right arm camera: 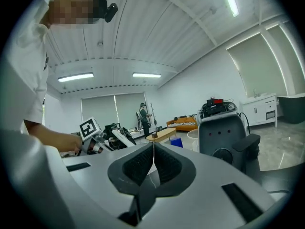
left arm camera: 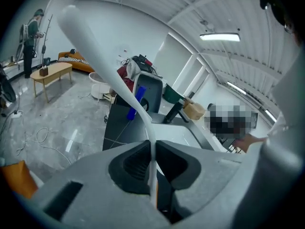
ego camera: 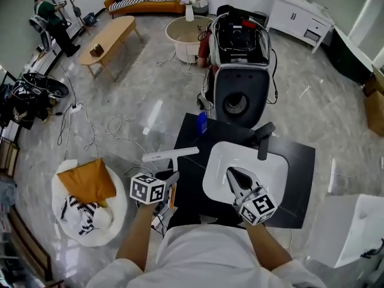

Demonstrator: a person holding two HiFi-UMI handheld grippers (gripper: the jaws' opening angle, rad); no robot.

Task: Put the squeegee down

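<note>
Left gripper (left arm camera: 153, 149) clenched on the thin end of the squeegee (ego camera: 170, 155), blade aloft at the left edge of the black worktop (ego camera: 299, 179) (not yet set down). Right gripper (ego camera: 233, 174) jaws together, empty, over the white basin (ego camera: 273, 168), presumably out of the way.

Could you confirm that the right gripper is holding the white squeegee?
Not quite: it is the left gripper that holds the white squeegee, its fingers shut on the handle, as the left gripper view shows. The right gripper is shut on nothing.
</note>
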